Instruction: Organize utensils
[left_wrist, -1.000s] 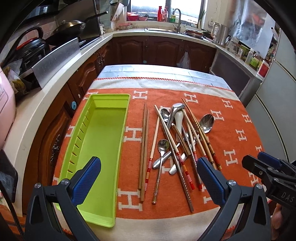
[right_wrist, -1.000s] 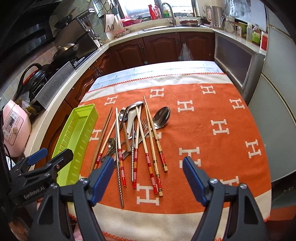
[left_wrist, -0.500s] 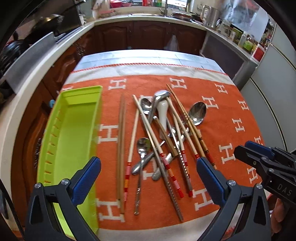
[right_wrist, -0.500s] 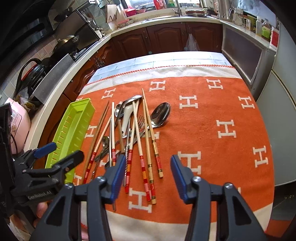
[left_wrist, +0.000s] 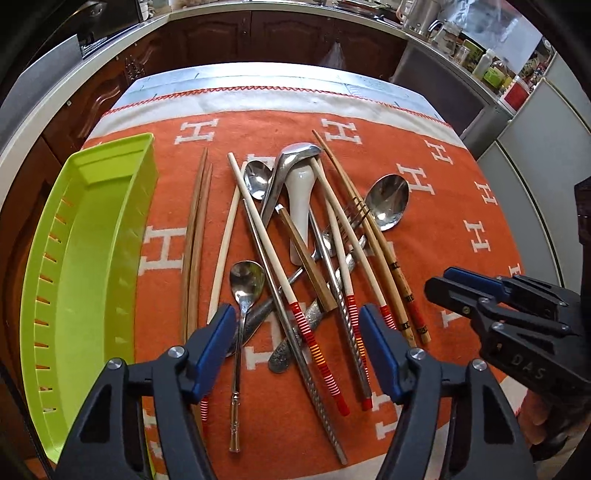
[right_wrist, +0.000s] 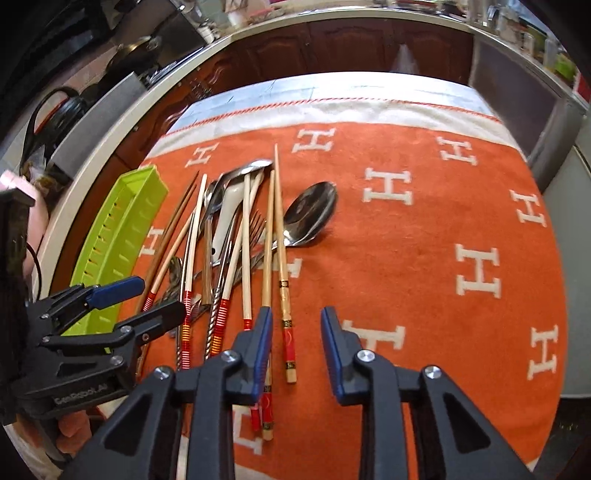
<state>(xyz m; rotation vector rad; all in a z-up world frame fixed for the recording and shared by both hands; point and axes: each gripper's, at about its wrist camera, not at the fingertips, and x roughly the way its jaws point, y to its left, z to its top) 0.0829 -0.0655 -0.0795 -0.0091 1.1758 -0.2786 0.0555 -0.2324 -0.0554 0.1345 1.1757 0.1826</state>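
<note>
White "H" letters repeat across the orange woven cloth (left_wrist: 461, 192); "DAS" is moulded on the black gripper (left_wrist: 436, 291) at lower right.

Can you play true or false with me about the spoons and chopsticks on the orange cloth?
1. The green tray has spoons in it. False: it holds nothing.
2. A white spoon lies in the pile. True.
3. The big spoon is at the right of the pile. True.
4. The right gripper already squeezes a chopstick. False: it is closing, with a chopstick between its pads but not pinched.
5. The left gripper is above the pile. True.
</note>
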